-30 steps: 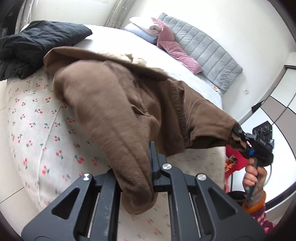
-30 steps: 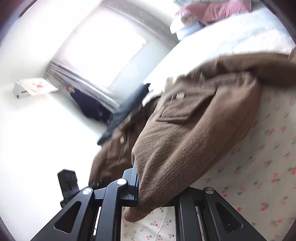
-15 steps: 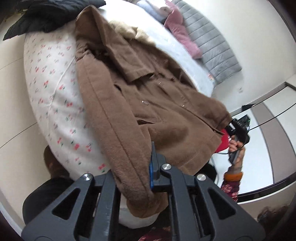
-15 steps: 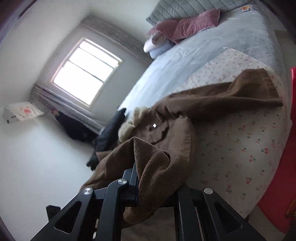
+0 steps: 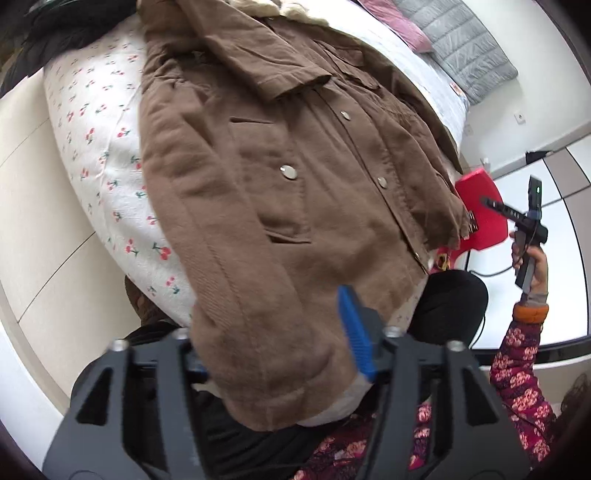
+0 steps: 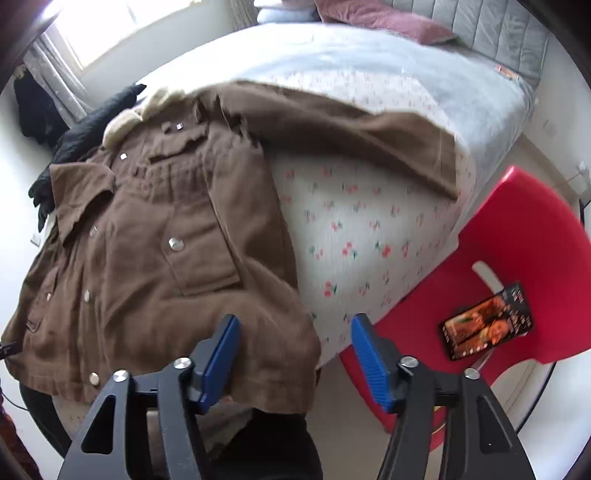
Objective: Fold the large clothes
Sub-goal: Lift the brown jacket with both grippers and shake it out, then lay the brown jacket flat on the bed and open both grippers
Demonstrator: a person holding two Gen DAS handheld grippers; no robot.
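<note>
On the cherry-print bed cover [image 6: 351, 236] a brown jacket [image 6: 155, 258] lies spread front-up w/ snaps showing, hem hanging over the near edge. Left wrist view: left tool [image 5: 273, 365] has jaws apart w/ the hem lying loose between them, and right tool [image 5: 495, 206] is seen off to the side, clear of fabric. Right wrist view only: right tool's blue pads [image 6: 369, 362] wide apart, holding nothing, just over the hem corner, plus a red chair [image 6: 517, 266] w/ a phone [image 6: 487, 325] on its seat.

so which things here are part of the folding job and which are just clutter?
Job:
- brown corduroy jacket with cream fleece collar
- left gripper, right gripper, both open
- cherry-print bedsheet

Lying about:
- red plastic chair
- phone with lit screen
- black garment
- pink pillow
</note>
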